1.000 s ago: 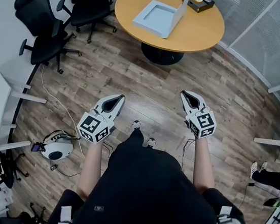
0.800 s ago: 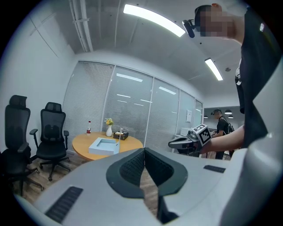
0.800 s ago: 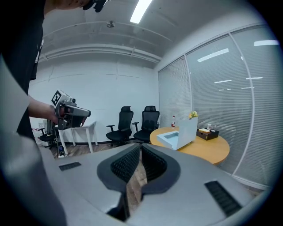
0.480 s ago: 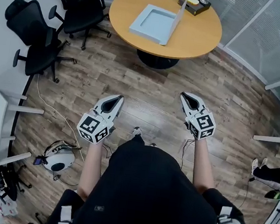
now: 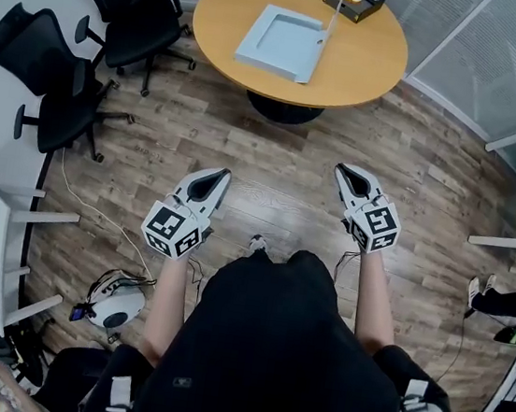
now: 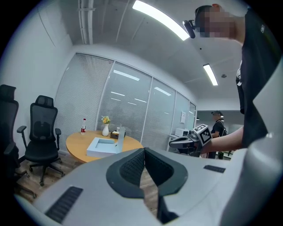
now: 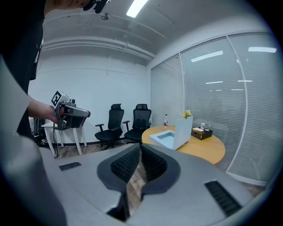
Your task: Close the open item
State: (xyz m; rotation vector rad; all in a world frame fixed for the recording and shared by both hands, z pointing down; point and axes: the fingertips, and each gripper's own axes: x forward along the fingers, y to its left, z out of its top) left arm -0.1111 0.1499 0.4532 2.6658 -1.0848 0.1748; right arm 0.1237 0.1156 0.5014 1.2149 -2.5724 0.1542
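Two office chairs stand at the left. Left gripper: jaws together, nothing between them, held above the wood floor. Box: open (lid standing upright along its right edge), resting on the round table, well ahead of both grippers. Right gripper: jaws together, empty.

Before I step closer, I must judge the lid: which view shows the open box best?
Right gripper view: the open box shows side-on, lid upright. Head view shows its tray from above, lid foreshortened; left gripper view shows it small.
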